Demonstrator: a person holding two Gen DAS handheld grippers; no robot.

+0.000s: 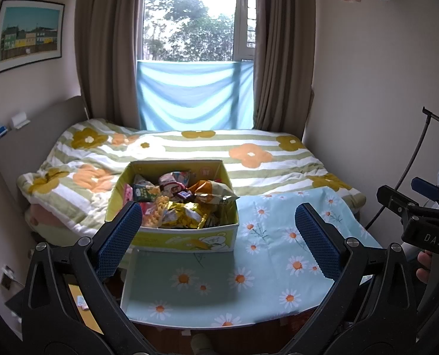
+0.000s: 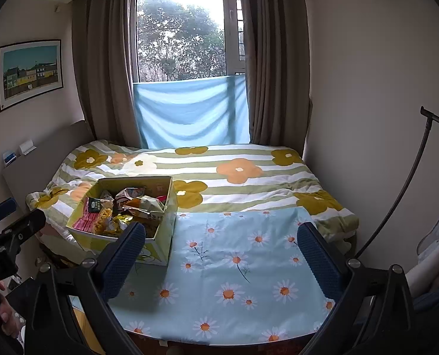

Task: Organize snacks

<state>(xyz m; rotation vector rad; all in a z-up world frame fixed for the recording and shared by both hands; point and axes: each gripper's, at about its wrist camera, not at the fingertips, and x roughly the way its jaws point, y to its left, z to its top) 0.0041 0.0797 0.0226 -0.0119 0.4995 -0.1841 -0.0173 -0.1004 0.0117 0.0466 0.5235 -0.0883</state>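
A yellow-green cardboard box (image 1: 186, 241) with a bear print stands on the bed, open-topped and heaped with several snack packets (image 1: 178, 201). In the right wrist view the same box (image 2: 160, 245) sits at the left, its snack packets (image 2: 124, 210) piled inside. My left gripper (image 1: 219, 233) is open, held short of the box, with its left pad overlapping the box's near corner in the image. My right gripper (image 2: 222, 257) is open over the daisy cloth, to the right of the box. Nothing is between either pair of fingers.
A light-blue daisy cloth (image 2: 234, 266) covers the near end of the bed; a striped flower quilt (image 2: 234, 174) lies behind. Headboard (image 1: 21, 148) at left, wall at right, curtained window (image 1: 195, 29) at the far end. A black cable (image 2: 403, 195) arcs at right.
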